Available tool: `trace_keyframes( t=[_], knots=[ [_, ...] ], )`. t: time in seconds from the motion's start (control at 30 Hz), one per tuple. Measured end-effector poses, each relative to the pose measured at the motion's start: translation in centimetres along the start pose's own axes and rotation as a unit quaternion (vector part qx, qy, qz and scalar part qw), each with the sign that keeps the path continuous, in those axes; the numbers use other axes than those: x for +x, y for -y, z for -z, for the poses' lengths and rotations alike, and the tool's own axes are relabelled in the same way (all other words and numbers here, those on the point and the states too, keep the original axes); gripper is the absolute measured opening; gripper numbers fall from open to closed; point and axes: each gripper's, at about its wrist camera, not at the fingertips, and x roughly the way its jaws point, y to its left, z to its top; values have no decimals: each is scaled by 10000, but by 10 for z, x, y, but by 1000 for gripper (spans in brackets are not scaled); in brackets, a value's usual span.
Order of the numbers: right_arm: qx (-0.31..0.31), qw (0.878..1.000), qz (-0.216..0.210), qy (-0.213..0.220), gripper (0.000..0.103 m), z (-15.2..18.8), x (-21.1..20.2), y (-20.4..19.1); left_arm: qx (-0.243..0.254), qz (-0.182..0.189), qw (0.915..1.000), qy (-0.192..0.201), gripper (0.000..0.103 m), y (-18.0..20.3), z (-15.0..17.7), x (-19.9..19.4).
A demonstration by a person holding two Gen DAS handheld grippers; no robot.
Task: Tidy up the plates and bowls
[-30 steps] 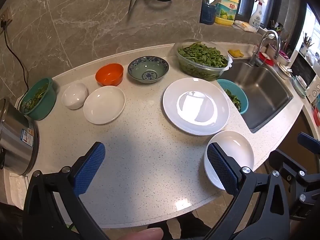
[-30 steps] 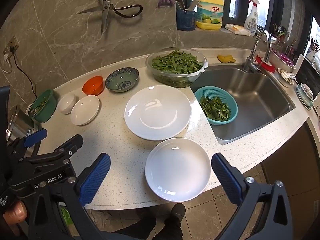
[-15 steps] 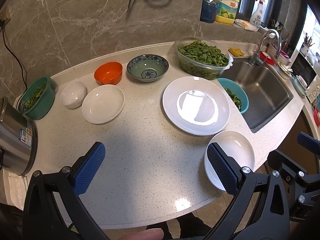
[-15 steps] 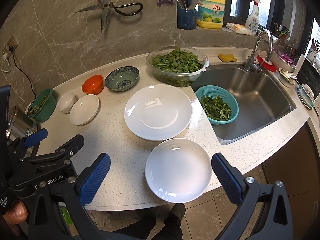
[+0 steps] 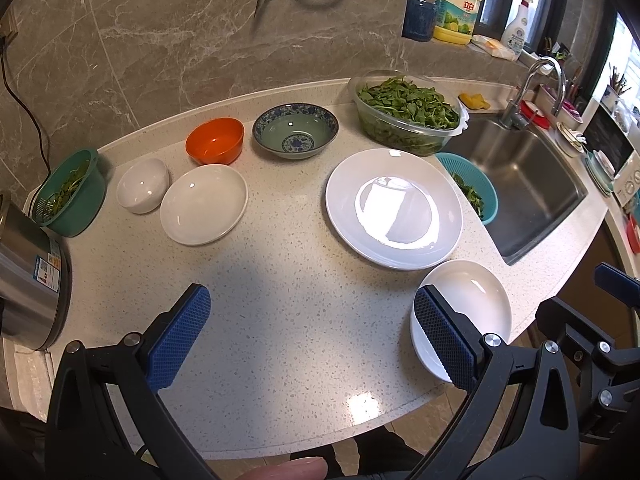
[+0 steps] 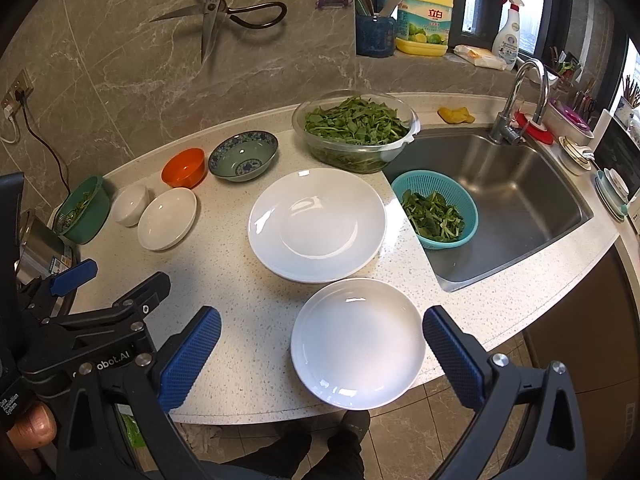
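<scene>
1. Two grippers, left gripper point(image 5: 312, 338) and right gripper point(image 6: 322, 362), hover with fingers spread wide, empty.
2. Small white plate point(image 6: 357, 342) at the countertop point(image 6: 240, 280) front edge, between the right fingers.
3. Large white plate point(image 6: 317, 224) just behind it.
4. Orange bowl point(image 6: 184, 168) and blue-patterned bowl point(image 6: 243, 156) sit near the wall.
</scene>
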Motion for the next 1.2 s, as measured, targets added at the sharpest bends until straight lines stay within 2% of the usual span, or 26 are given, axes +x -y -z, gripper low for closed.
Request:
trace_keyframes(
  t=[0.1, 0.8, 1.2],
  knots=[
    [-7, 10000, 2, -26, 103, -2, 10, -1, -2, 2, 10000, -27, 103, 1, 0, 3],
    [-2, 10000, 33, -48, 103, -2, 10, -2, -21, 63, 9999, -118, 103, -6, 0, 16],
    [74, 9999, 95, -76, 103, 4, 10, -3, -38, 93, 9996, -278, 103, -18, 1, 36]
  ],
)
